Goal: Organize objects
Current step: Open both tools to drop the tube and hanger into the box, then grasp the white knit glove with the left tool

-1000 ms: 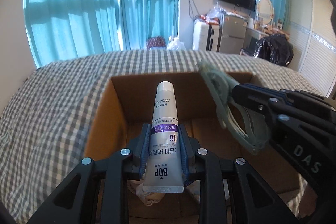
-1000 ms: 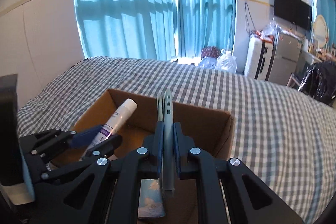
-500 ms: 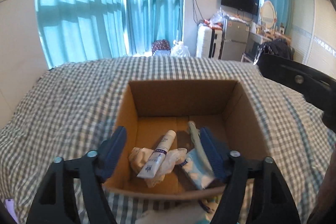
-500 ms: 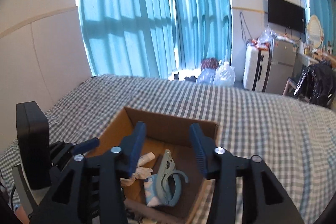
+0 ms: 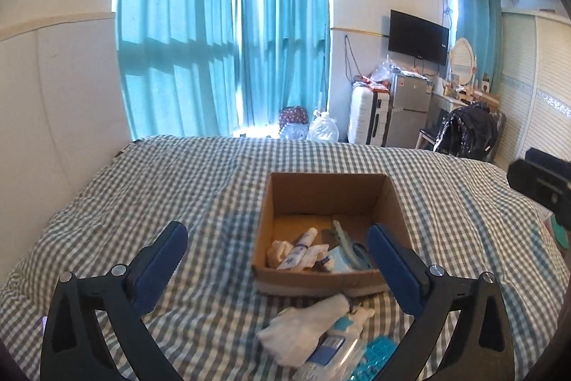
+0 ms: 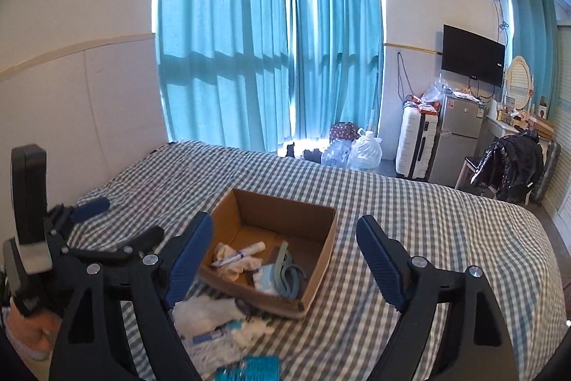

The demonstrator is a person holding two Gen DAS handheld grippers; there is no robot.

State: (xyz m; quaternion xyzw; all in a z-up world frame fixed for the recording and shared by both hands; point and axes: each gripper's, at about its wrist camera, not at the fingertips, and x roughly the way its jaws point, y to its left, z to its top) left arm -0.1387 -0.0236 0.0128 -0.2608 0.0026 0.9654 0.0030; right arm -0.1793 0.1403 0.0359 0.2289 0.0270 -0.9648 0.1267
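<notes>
Both claws had a black frame with open triangular cut-outs and round silver screws. The left claw (image 5: 277, 252) carried blue ribbed pads (image 5: 158, 265) on its two fingers. The right claw (image 6: 285, 259) had the same blue pads (image 6: 380, 261), also finely ribbed.

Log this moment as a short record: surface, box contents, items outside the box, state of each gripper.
surface: checked bedspread
container: open cardboard box
in box: white tube, green clip, crumpled white cloth, light blue packet
outside box, near side: white cloth pile, clear bottle, teal item
left gripper: open, holds nothing
right gripper: open, holds nothing
</notes>
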